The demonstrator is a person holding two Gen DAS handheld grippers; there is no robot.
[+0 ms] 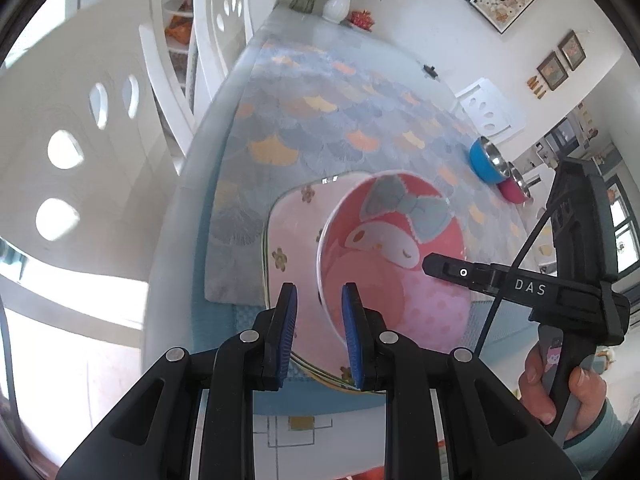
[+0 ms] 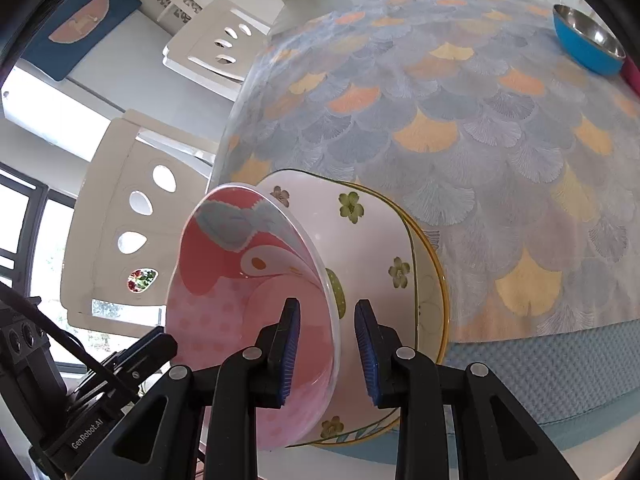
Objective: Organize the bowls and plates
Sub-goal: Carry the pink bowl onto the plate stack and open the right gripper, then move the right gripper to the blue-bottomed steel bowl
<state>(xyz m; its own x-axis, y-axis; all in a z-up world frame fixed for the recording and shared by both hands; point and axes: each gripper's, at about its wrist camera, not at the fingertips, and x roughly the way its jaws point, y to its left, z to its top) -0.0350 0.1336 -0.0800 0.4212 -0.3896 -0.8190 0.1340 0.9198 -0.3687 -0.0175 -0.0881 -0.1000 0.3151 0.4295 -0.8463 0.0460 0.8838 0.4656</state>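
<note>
Rim of the pink cartoon bowl [image 2: 248,300] sat between the right gripper [image 2: 328,352]'s pads, pinched, tipped over the flowered plate [image 2: 372,232]; the left gripper [image 1: 318,334], nearly closed, straddled the other rim.

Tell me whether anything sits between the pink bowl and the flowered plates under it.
Nothing visible does. The pink bowl hangs tilted over the flowered plates, its rim between the pads of the left gripper and the right gripper. The plate surface that shows is bare; the blue bowl stands far off across the table.
</note>
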